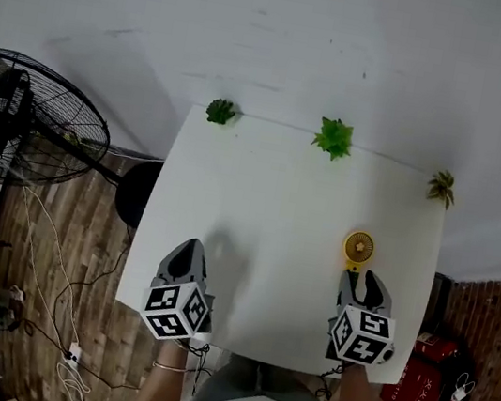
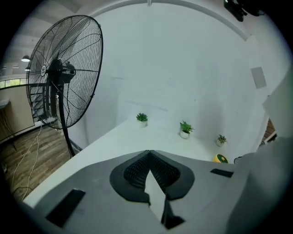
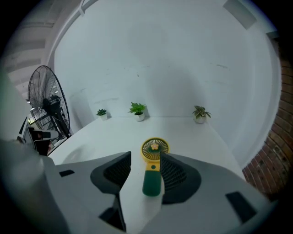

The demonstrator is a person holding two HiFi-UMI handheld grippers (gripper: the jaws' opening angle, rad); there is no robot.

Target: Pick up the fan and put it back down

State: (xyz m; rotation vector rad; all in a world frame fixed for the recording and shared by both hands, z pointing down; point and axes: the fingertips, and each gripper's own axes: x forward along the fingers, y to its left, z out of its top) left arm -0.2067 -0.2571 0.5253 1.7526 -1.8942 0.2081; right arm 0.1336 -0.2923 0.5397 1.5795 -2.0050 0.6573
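The hand fan (image 3: 153,164) lies flat on the white table (image 1: 270,198), on the R side & near me. Its round yellow head points far, its green handle points back at me. My R tongs (image 3: 145,156) sit round it w/ the jaws spread apart, one on each side of the handle. The handle is much closer to the R-side jaw. I can't tell if it touches that jaw. The fan is down on the table, not lifted. From the head view only the yellow head of the fan (image 1: 359,246) pokes out past the R tongs (image 1: 360,278). The handle is tucked btw the jaws there.

My L tongs (image 2: 149,153) are pressed together at the tips w/ nothing in them. They hang over the near L part of the table (image 2: 137,137), well apart from the fan. From above, the L tongs (image 1: 186,253) are by the near L edge. Each pair has its marker cube at the back, close to my hands.

3 small pot plants stand along the far edge of the table: one far L (image 1: 221,111), one in the middle (image 1: 334,138), one at the far R corner (image 1: 441,187). A white wall (image 1: 352,50) is right behind them.

Off the table on the L, a big black floor fan (image 1: 26,119) stands on the wood floor (image 1: 55,229). White cables (image 1: 68,326) lie on the floor near it. On the R, down by the near corner of the table, there is a red box (image 1: 429,387).
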